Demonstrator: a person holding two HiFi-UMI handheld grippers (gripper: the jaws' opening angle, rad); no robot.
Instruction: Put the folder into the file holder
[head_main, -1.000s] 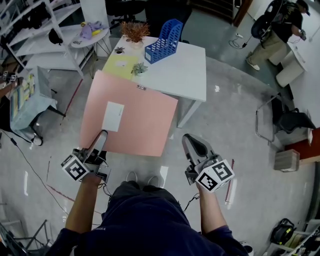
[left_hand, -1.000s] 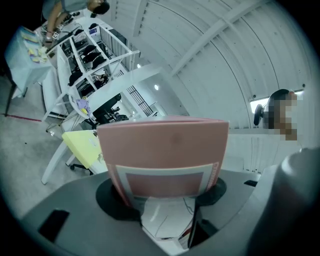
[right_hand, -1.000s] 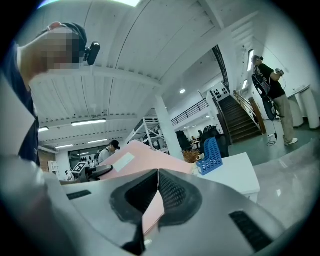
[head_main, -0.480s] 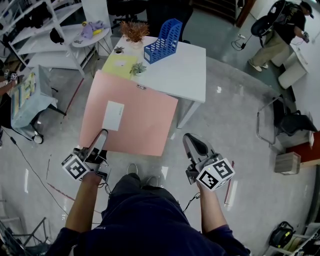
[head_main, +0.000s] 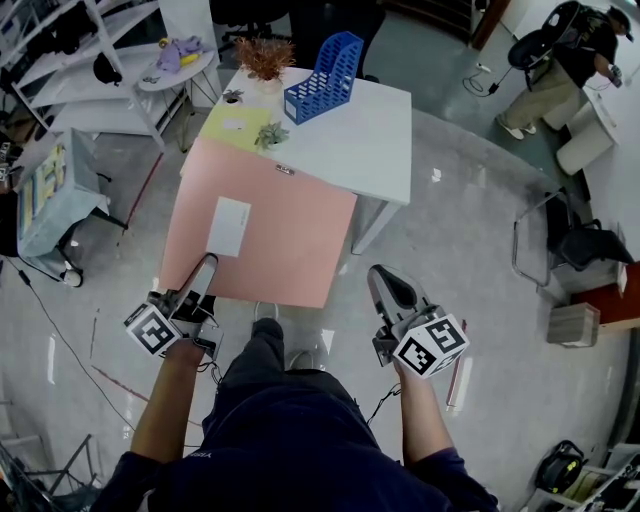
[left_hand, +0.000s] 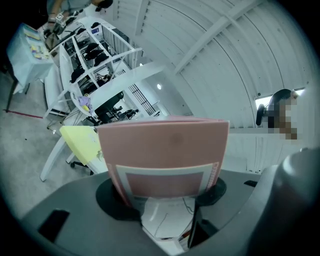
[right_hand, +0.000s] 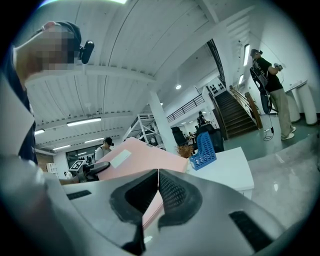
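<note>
Holding the pink folder (head_main: 265, 225) by its near left corner, my left gripper (head_main: 204, 270) sits at the lower left of the frame with its jaws clamped on the cover; the left gripper view shows the folder standing up between them, its white label facing the camera. My right gripper (head_main: 390, 285) hangs at the lower right with its jaws pressed together on nothing, just beside the folder's near right corner but not touching it.

The folder spreads flat across the middle of the head view, its long axis running away from me toward the top of the frame. Its far edge overlaps the near side of the white table (head_main: 375, 140) and part of a yellow sheet (head_main: 235, 125) lying there.

The blue file holder (head_main: 325, 80) stands on the far part of that table, at the upper middle of the frame, well apart from both grippers and beyond the folder's far right corner. Its slot runs diagonally, from lower left to upper right. I judge the folder must travel forward and a little right, then turn onto its edge in line with that slot before it can drop in. Only the left gripper has it, so the free far end may sag or swing as I carry it.
</note>
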